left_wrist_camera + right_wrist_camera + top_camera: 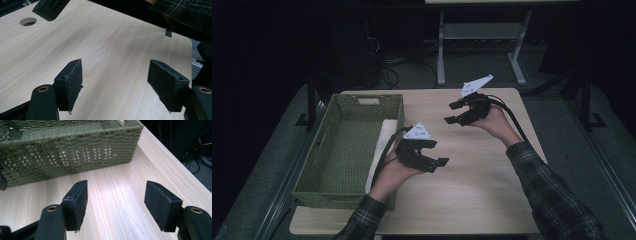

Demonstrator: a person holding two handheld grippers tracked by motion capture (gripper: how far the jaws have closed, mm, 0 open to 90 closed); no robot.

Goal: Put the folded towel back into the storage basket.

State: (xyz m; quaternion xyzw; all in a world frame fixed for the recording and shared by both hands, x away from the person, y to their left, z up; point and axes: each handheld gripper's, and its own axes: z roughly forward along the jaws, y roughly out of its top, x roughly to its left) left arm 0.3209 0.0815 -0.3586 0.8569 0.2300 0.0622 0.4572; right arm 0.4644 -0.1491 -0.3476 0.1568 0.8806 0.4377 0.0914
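My left gripper (438, 152) hovers over the light wooden table (472, 180) just right of a green woven basket (347, 145). It is open, and in the left gripper view bare tabletop shows between its jaws (116, 68). My right gripper (451, 113) is held farther back near the table's middle, open too and pointing left toward the basket. In the right gripper view its jaws (116, 187) stand apart over bare wood, with the basket's side wall (70, 152) beyond them. The right gripper's tip (50, 8) shows at the top left of the left gripper view.
A white, cloth-like strip (381, 147) lies along the basket's right wall, under my left hand's cable. The table has a round cable hole (28, 21). A plaid sleeve (552, 195) crosses the table's right front. Another table's white legs (441, 50) stand behind.
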